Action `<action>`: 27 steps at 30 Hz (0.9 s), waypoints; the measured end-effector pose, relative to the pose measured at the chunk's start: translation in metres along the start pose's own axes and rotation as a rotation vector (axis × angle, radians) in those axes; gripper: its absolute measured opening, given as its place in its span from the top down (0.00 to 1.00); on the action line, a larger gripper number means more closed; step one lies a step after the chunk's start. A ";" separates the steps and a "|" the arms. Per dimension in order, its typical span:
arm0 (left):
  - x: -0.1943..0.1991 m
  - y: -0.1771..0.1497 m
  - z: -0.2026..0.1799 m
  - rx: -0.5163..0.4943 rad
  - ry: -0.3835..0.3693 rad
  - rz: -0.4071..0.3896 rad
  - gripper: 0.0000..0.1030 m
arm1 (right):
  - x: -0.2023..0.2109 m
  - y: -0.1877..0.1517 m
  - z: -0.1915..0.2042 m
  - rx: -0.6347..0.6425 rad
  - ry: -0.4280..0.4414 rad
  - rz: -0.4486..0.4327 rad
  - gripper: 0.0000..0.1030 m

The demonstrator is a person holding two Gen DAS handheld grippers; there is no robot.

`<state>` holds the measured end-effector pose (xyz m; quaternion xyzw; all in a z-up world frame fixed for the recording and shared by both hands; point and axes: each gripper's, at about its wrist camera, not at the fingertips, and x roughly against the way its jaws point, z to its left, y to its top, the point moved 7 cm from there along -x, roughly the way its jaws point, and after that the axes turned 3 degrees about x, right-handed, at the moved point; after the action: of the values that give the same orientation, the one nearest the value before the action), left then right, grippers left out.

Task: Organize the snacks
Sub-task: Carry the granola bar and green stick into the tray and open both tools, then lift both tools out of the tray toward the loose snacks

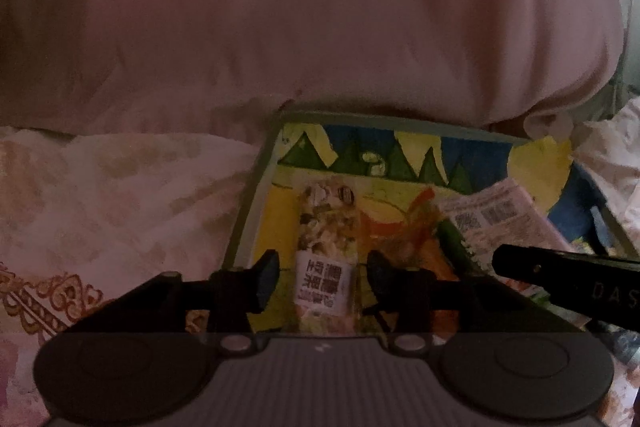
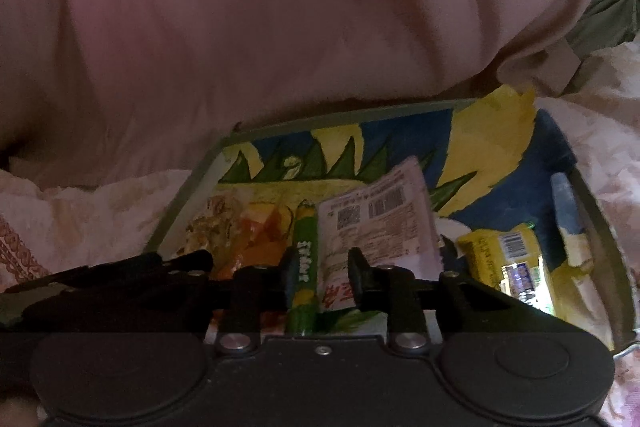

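Both grippers hung over a painted tray (image 2: 188, 195) on the bed. The left gripper (image 1: 322, 277) stood with jaws apart around a long snack packet (image 1: 326, 247), not pressing it. The right gripper (image 2: 322, 277) stood likewise, a green stick pack (image 2: 304, 263) at nine o'clock between its jaws.

Both wrist views are dim, with a muddy pinkish cast. The large pink fabric bulk (image 1: 304, 11) filling the far half is soft and smeared, its folds barely defined. Fisheye bending curves the colourful cartoon-printed tray's grey rim (image 2: 352, 115), and the corners fall to black. A sliver of daylight shows at far right. The near black gripper bodies sit in deep shadow.
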<state>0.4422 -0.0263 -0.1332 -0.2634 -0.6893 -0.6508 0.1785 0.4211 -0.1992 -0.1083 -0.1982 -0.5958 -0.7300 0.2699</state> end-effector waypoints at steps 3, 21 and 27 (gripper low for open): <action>0.009 0.007 0.002 0.020 0.005 -0.023 0.37 | 0.013 0.006 0.002 0.019 -0.008 -0.029 0.63; 0.133 0.036 0.012 0.057 0.083 -0.221 0.00 | 0.124 0.029 0.016 0.112 0.011 -0.244 0.02; 0.175 0.023 0.012 0.058 0.117 -0.250 0.00 | 0.160 0.024 0.015 0.111 0.023 -0.278 0.01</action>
<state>0.3172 0.0086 -0.0126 -0.1317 -0.7237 -0.6621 0.1436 0.3110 -0.2128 0.0111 -0.0899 -0.6539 -0.7284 0.1837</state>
